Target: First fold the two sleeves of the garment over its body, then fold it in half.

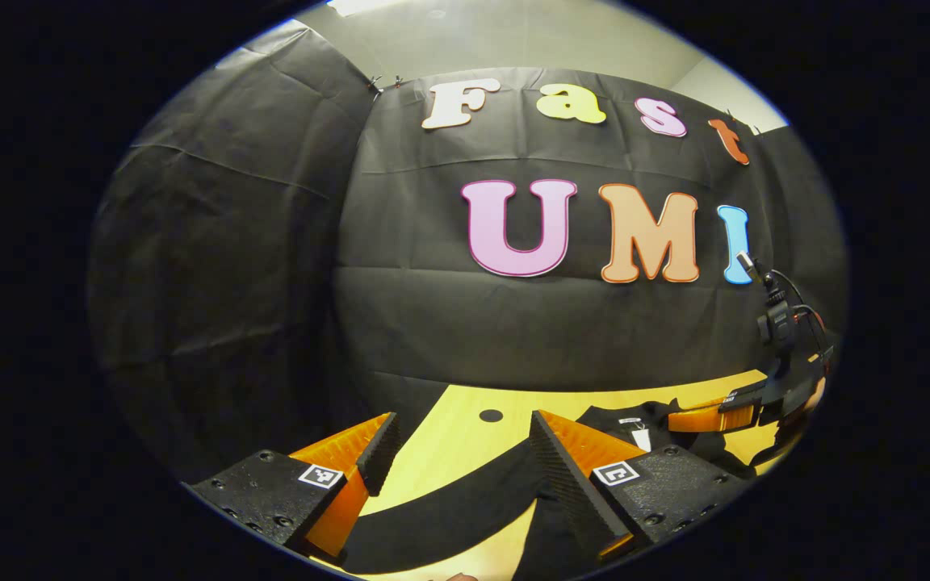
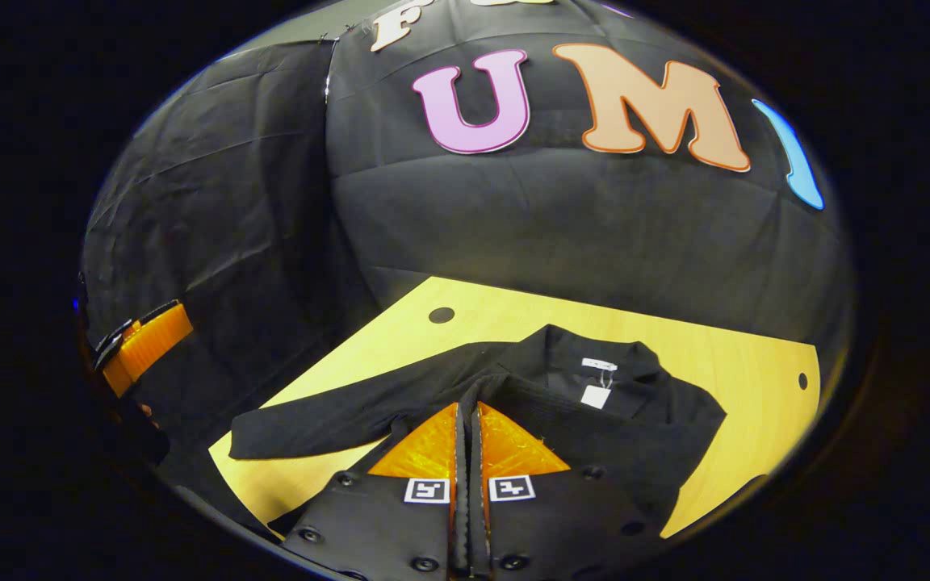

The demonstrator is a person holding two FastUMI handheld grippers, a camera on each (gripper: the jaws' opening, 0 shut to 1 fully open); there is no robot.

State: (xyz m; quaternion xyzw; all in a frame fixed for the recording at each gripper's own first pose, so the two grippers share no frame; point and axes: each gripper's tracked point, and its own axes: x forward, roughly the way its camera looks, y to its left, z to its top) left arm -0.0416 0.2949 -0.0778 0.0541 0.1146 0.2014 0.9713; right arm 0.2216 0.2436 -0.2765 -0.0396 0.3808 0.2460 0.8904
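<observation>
A black garment [image 2: 594, 436] lies on the yellow table [image 2: 739, 363], its collar and white label [image 2: 598, 365] toward the wall. One sleeve [image 2: 312, 428] stretches out flat to the left. My right gripper [image 2: 466, 407] hovers low over the body with its fingers together, pinching a ridge of black fabric that looks like the other sleeve. In the left gripper view, my left gripper [image 1: 462, 420] is open wide just above the outstretched sleeve [image 1: 449, 508], which runs between its fingers. The right gripper [image 1: 707, 418] shows at the far right of that view, over the garment [image 1: 643, 428].
The table has a round hole [image 2: 441, 315] near its back left corner and another [image 2: 802, 380] at the right edge. Black cloth walls close in behind and to the left. One orange finger of the left gripper [image 2: 146, 343] shows beyond the table's left edge.
</observation>
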